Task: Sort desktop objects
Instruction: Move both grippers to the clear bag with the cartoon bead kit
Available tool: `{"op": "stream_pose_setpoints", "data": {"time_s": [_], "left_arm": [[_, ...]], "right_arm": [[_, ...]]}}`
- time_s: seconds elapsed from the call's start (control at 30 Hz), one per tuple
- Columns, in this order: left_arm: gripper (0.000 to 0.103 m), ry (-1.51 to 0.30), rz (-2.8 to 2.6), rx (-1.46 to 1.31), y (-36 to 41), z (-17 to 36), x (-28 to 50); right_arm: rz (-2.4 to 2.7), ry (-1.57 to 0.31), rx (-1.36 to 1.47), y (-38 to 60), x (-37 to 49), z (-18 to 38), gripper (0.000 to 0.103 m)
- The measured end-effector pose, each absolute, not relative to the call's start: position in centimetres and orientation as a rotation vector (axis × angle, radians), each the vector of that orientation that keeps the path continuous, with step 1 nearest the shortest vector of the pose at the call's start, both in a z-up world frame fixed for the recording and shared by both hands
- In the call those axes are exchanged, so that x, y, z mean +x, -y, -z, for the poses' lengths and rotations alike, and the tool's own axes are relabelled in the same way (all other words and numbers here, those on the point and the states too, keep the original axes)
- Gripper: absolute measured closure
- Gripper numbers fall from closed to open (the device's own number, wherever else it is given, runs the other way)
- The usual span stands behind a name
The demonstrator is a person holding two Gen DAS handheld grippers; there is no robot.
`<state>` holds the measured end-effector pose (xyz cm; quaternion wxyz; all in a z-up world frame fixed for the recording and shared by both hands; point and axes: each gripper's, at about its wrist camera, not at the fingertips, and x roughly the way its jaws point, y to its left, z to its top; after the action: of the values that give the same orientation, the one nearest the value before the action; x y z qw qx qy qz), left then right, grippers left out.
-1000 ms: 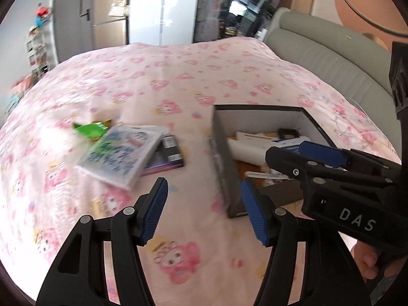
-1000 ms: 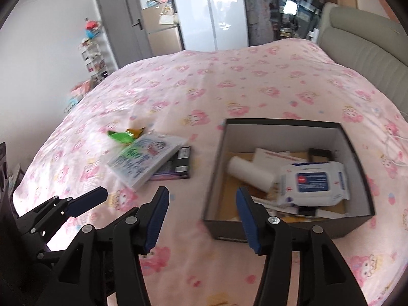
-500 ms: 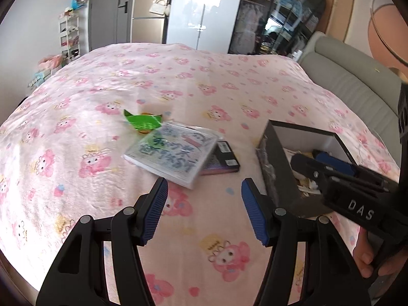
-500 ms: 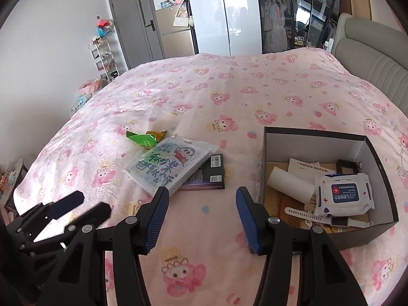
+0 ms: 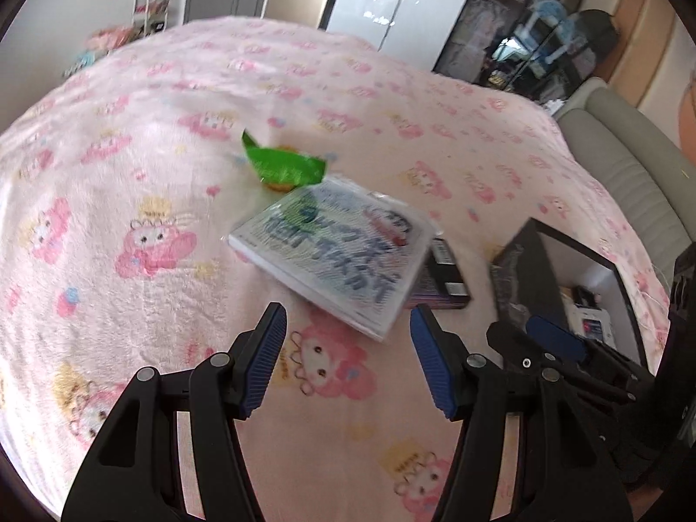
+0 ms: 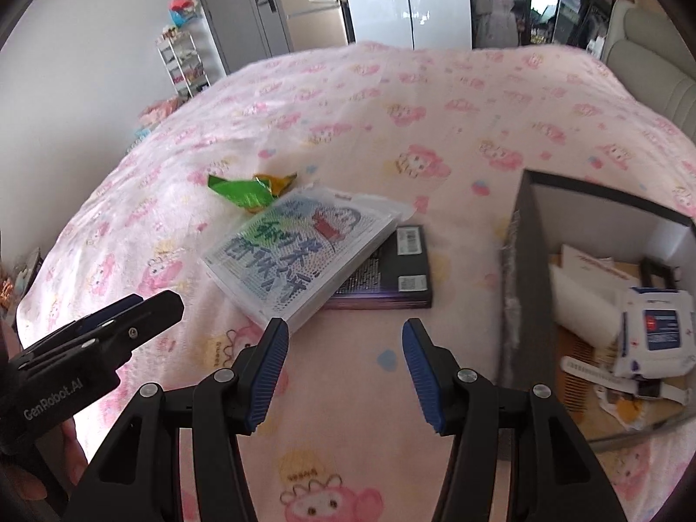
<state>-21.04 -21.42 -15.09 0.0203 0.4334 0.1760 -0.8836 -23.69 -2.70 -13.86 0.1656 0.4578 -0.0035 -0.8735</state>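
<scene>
Nearest, both tongs hang over the pink bedspread (image 6: 348,100) with nothing between their blue pads. The left tongs (image 5: 348,361) are spread wide and released, aimed at the near corner of the plastic-wrapped booklet (image 5: 343,252); the right tongs (image 6: 343,365) are equally wide and empty, pointing at the bare bedspread between that booklet and the dark box (image 6: 517,269). Neither touches anything.

Just beyond, the booklet lies tilted across a dark flat case (image 6: 391,274), its far edge beside a crumpled green wrapper (image 6: 239,191). These three remain out on the bed, toward its middle. At the right, the open box already holds a white wipes pack (image 6: 652,330), a paper roll (image 6: 583,309) and some papers.

By the look of it, the step in hand is an approach to the loose pile, with the box as the likely destination. The next move would call for lowering one pair of tongs over the booklet's raised edge and closing on it squarely; the slick wrap could slip.
</scene>
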Motion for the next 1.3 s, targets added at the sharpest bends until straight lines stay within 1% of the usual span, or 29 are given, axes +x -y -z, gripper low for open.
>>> {"op": "stream_pose_setpoints", "data": {"time_s": [0.37, 0.53, 0.57, 0.6, 0.67, 0.73, 0.77, 0.8, 0.83, 0.87, 0.9, 0.93, 0.97, 1.0, 1.03, 1.07, 1.13, 1.2, 1.3], "left_arm": [[0.043, -0.605, 2.641, 1.441, 23.1, 20.8, -26.8], [0.043, -0.656, 2.602, 1.490, 23.9, 23.3, -28.4], [0.040, -0.694, 2.597, 1.499, 24.2, 23.8, -28.7], [0.035, -0.736, 2.592, 1.506, 24.6, 24.4, -29.1], [0.032, -0.818, 2.584, 1.511, 25.3, 25.3, -29.6], [0.032, -0.902, 2.574, 1.507, 25.9, 25.9, -30.0], [0.033, -0.913, 2.569, 1.504, 25.9, 26.0, -30.1], [0.035, -0.922, 2.564, 1.501, 26.0, 26.1, -30.2], [0.036, -0.930, 2.558, 1.498, 26.0, 26.2, -30.3], [0.041, -0.938, 2.565, 1.487, 25.9, 26.1, -30.2], [0.046, -0.955, 2.573, 1.479, 25.9, 25.9, -29.9], [0.048, -0.973, 2.581, 1.471, 25.8, 25.7, -29.6], [0.052, -0.992, 2.589, 1.463, 25.8, 25.5, -29.3], [0.056, -1.005, 2.595, 1.459, 25.8, 25.3, -29.1], [0.057, -1.017, 2.598, 1.458, 25.7, 25.1, -28.7], [0.059, -1.028, 2.601, 1.458, 25.6, 24.9, -28.5], [0.061, -1.041, 2.612, 1.450, 25.0, 24.4, -27.5], [0.062, -1.051, 2.626, 1.448, 24.3, 24.0, -26.4], [0.064, -1.071, 2.629, 1.483, 23.1, 24.1, -24.3]], "right_arm": [[2.414, -0.030, 1.431, 5.2, -28.6, 19.0, 0.052], [2.370, 0.008, 1.473, 5.7, -29.8, 20.7, 0.052], [2.362, 0.012, 1.473, 5.9, -30.0, 20.8, 0.052], [2.355, 0.004, 1.478, 6.1, -30.2, 21.0, 0.052], [2.337, -0.010, 1.492, 6.7, -30.4, 21.3, 0.052], [2.310, 0.018, 1.500, 7.0, -30.6, 21.7, 0.051], [2.302, 0.020, 1.507, 7.3, -30.6, 21.8, 0.048], [2.303, 0.002, 1.510, 7.6, -30.7, 22.0, 0.043], [2.303, -0.017, 1.512, 7.9, -30.7, 22.2, 0.041], [2.301, -0.036, 1.507, 8.2, -30.8, 22.3, 0.041], [2.295, -0.036, 1.497, 8.2, -30.9, 22.2, 0.043], [2.280, -0.023, 1.485, 8.1, -30.9, 22.0, 0.055], [2.260, -0.003, 1.473, 7.9, -30.8, 21.7, 0.062], [2.261, 0.005, 1.463, 7.7, -30.6, 21.4, 0.063], [2.262, 0.013, 1.453, 7.5, -30.4, 21.0, 0.067], [2.263, 0.019, 1.439, 7.3, -30.0, 20.6, 0.068], [2.258, 0.029, 1.392, 7.0, -28.9, 19.4, 0.074], [2.257, 0.034, 1.347, 6.7, -27.7, 18.3, 0.077], [2.265, 0.057, 1.327, 5.8, -25.8, 17.3, 0.076]]}}
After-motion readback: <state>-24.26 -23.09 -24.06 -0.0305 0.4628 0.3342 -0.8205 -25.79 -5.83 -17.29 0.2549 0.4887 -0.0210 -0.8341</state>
